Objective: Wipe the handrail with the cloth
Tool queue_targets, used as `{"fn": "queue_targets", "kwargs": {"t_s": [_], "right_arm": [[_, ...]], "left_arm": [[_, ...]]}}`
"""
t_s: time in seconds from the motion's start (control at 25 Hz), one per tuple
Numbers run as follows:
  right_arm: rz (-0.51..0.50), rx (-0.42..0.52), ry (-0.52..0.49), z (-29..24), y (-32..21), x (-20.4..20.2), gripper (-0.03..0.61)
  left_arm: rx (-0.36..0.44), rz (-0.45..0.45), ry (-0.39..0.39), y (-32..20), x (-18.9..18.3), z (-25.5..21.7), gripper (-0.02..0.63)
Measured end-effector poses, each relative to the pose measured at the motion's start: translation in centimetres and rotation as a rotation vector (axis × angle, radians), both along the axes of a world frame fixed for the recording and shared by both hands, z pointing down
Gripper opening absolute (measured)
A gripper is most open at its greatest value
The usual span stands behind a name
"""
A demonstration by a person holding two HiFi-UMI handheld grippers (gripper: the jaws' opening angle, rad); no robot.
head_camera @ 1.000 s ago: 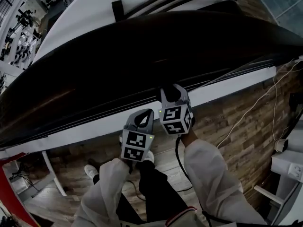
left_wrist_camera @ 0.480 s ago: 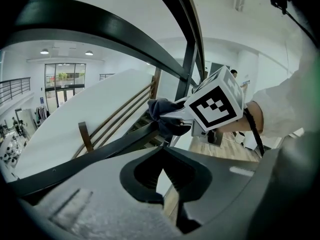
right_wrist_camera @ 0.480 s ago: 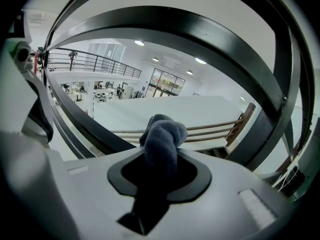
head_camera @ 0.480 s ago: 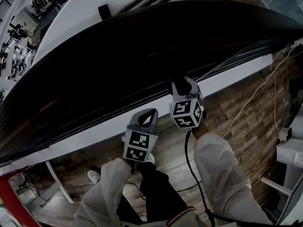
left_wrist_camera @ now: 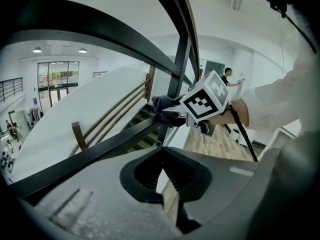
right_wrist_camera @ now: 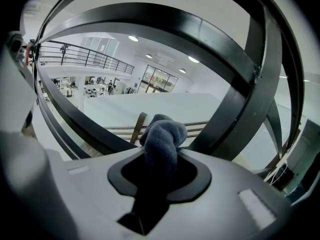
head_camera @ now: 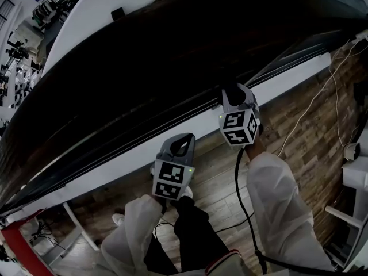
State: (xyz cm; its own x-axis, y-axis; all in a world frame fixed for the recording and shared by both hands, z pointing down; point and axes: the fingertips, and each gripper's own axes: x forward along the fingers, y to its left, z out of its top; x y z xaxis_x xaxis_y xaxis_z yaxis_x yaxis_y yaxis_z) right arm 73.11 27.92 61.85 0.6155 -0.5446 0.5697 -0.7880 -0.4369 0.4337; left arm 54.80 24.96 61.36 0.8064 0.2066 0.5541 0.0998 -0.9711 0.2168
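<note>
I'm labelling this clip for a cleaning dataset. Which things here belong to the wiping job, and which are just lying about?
Job:
handrail
dark cloth
right gripper, shut on the cloth

Lying about:
white cable on the wooden floor
white socket box
left gripper, shut, empty

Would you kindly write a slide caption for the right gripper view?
Right gripper shut on a dark cloth, black handrail curving ahead.

No legible text, numbers or signs; only square markers [head_camera: 170, 180] on left hand-held gripper [head_camera: 181, 142] and right hand-held gripper [head_camera: 235, 96].
</note>
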Motion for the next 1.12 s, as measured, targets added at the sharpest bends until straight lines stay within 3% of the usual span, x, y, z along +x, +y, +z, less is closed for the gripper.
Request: {"fn": "queue_targets", "kwargs": {"t_s": [0.12,0.44,0.52,0.64,0.76,0.92,1.12], "right_arm": [[0.009,-0.017,0.025,-0.1,0.5,1.1,0.092],[-0.009,-0.173,0.192,0.4,1.2,2.2,0.091],[0.017,-0.153,0.221,0.0,1.5,2.6,0.089],[0.077,-0.025,0.190,-2.4,2.2,1.9,0.089],[0.104,0.015,0.160,-4.4,1.3,-2.3,0.089],[0.066,-0.011,0.167,-4.6,-2.3,-9.4,0.089],[0.066,0.034,0.067,-4.6,-8.2,-19.5,0.089]], "left_arm": [[0.000,0.010,-0.009,0.2,0.0,0.3,0.003],[-0.026,0.016,0.006,0.5,-1.0,0.7,0.003],[-0.036,0.010,0.017,0.1,-1.5,0.3,0.003],[-0.053,0.007,0.034,-0.9,-3.3,-0.7,0.003],[-0.067,-0.015,0.046,-2.9,-7.6,-1.4,0.003],[-0.080,-0.067,0.045,-6.9,-13.7,-2.0,0.003],[-0.096,-0.163,0.032,-12.1,-22.3,-2.0,0.003]]}}
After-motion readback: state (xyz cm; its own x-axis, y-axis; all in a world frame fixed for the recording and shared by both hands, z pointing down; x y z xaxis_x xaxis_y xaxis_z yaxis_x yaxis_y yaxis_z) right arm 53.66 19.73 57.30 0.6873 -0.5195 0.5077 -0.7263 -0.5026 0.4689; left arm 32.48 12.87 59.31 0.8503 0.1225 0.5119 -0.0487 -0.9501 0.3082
